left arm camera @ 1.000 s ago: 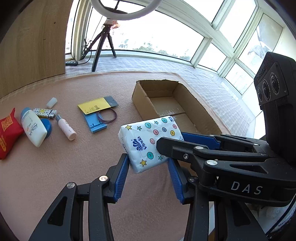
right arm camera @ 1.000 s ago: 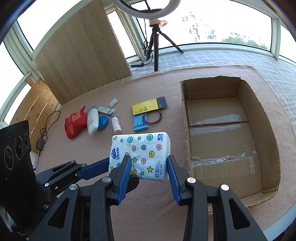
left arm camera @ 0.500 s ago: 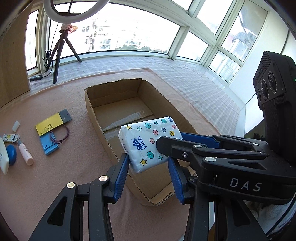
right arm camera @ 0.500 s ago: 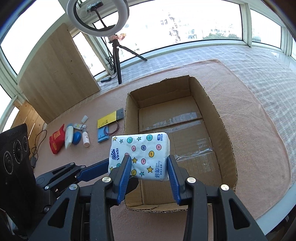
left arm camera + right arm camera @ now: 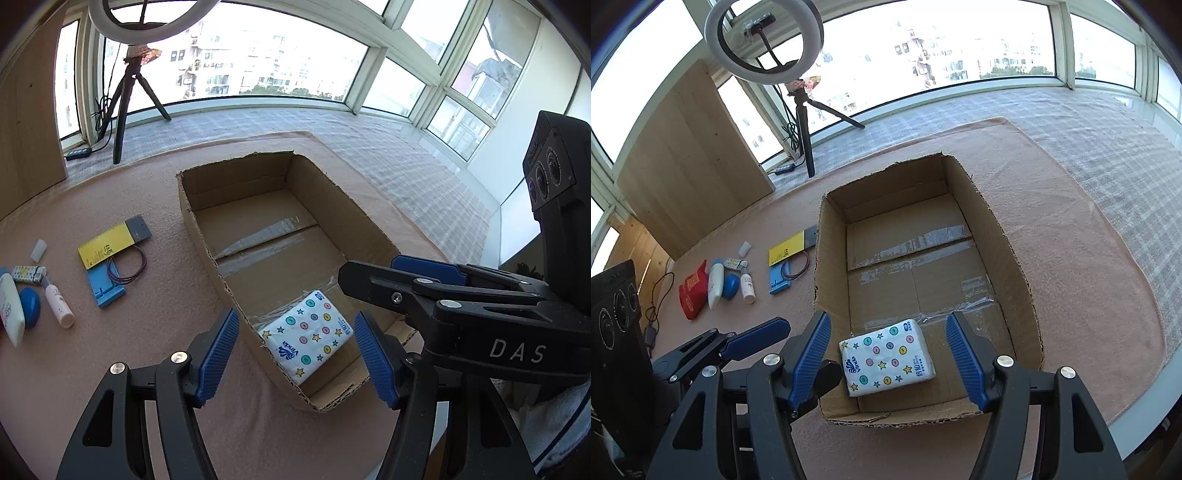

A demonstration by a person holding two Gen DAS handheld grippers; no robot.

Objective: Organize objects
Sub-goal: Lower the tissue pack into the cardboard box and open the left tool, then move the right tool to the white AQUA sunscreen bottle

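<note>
A white tissue pack (image 5: pixel 308 340) (image 5: pixel 886 357) printed with stars and dots lies flat on the floor of the open cardboard box (image 5: pixel 236 184) (image 5: pixel 1015 254), in its near corner. My left gripper (image 5: pixel 295 352) hangs open above the pack, touching nothing. My right gripper (image 5: pixel 888 354) is open too, its blue pads either side of the pack from above. Both grippers hover over the box's near end, side by side.
Left of the box on the pink mat lie a yellow card (image 5: pixel 107 246), a blue holder (image 5: pixel 105 286) with a purple band, a small white bottle (image 5: pixel 57 306), a blue lid (image 5: pixel 730 287), a white tube (image 5: pixel 716 280) and a red pouch (image 5: pixel 692 290). A ring light tripod (image 5: pixel 803 122) stands behind.
Both grippers carried the tissue pack from the mat over the box, then opened. The pack dropped and now lies on the box floor.
</note>
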